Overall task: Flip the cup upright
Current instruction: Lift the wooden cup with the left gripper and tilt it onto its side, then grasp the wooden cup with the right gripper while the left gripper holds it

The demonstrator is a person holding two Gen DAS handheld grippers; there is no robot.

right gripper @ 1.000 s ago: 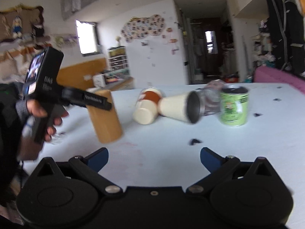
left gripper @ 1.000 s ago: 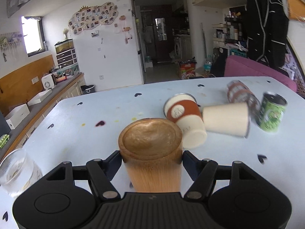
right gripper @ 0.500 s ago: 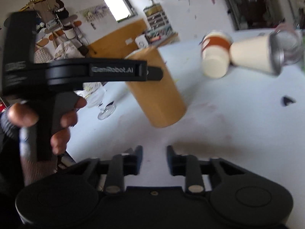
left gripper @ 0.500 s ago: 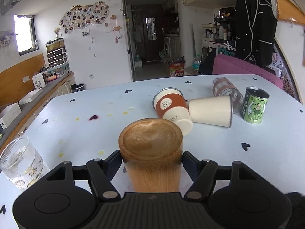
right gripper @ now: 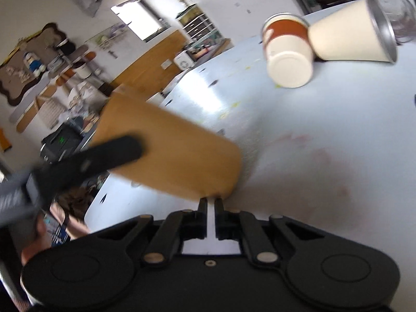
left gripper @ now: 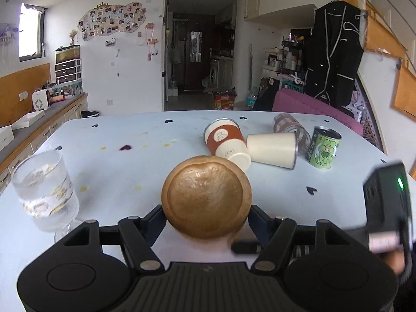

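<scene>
Wooden cup [left gripper: 206, 196] is pinched, base toward camera, by the left gripper [left gripper: 206, 217].
It is held tilted above the near table [left gripper: 117, 161]; the right gripper [right gripper: 211, 204] is pressed together at its rim.

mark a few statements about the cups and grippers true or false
1. The left gripper is shut on the wooden cup. True.
2. The wooden cup stands upright on the table. False: it is tilted and lifted clear of the table.
3. The right gripper is wide open. False: its jaws are nearly shut, by the cup's lower edge.
4. The green can stands upright. True.
5. The cream cup lies on its side. True.
</scene>
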